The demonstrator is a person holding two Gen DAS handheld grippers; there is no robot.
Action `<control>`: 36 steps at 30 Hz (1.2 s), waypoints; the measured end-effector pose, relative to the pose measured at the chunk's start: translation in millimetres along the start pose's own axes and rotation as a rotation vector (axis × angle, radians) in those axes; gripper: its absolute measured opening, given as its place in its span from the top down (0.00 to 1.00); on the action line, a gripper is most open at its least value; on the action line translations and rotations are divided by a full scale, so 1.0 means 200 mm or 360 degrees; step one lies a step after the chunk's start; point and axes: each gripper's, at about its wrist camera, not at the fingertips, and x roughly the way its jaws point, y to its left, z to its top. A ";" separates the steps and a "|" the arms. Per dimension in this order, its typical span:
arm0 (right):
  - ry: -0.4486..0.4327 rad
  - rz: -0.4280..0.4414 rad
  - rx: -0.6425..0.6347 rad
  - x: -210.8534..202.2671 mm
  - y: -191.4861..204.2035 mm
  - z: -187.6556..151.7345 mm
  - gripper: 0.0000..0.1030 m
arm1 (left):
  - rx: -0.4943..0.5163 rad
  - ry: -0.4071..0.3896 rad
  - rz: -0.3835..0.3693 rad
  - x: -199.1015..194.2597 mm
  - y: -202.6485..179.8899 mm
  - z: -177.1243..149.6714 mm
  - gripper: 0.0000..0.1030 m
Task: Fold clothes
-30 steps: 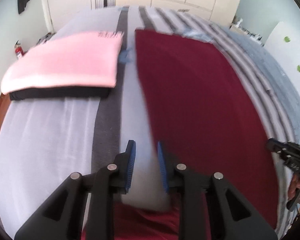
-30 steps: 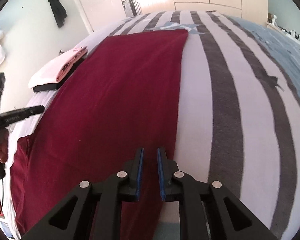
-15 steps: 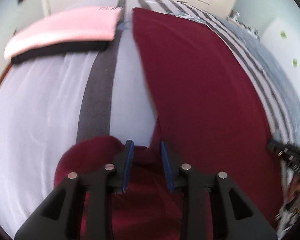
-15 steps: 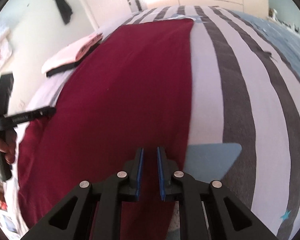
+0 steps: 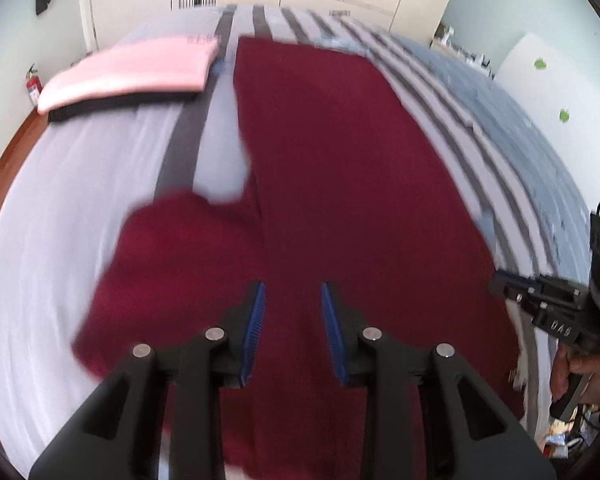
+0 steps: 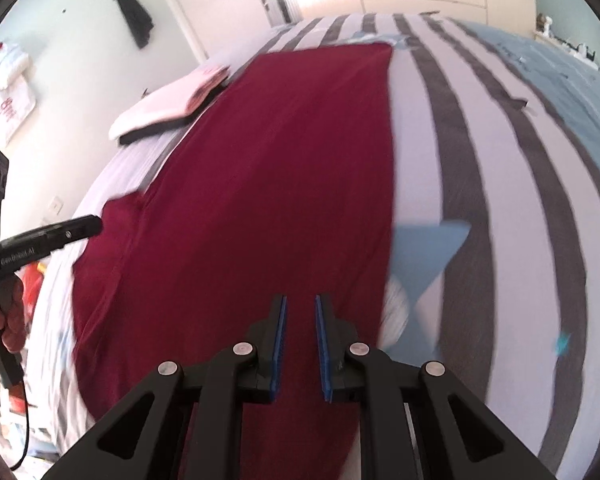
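Both grippers have slid back over the maroon garment (image 5: 340, 184); left gripper (image 5: 293, 334) and right gripper (image 6: 300, 346) jaws slightly parted, empty.

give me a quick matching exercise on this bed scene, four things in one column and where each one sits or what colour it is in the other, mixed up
Things:
1. maroon garment
2. pink folded garment
3. dark jacket
4. light blue star

Descriptions:
A. hangs on the wall near the door
B. printed on the striped bedcover, beside the maroon cloth's edge
C. lies spread flat along the middle of the bed
D. rests on top of a black folded item at the bed's far left

Pairs: 1-C, 2-D, 3-A, 4-B
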 end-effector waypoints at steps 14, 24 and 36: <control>0.0168 0.0004 -0.0198 -0.04 0.11 -0.32 0.87 | -0.0130 0.0109 0.0165 -0.06 0.13 -0.26 0.74; 0.0192 0.0009 -0.0175 -0.08 0.14 -0.40 0.81 | -0.0107 0.0221 0.0129 0.01 0.07 -0.46 0.74; 0.0180 -0.0044 -0.0162 -0.20 0.13 -0.35 0.81 | -0.0471 0.0046 0.0261 -0.14 0.43 -0.27 0.62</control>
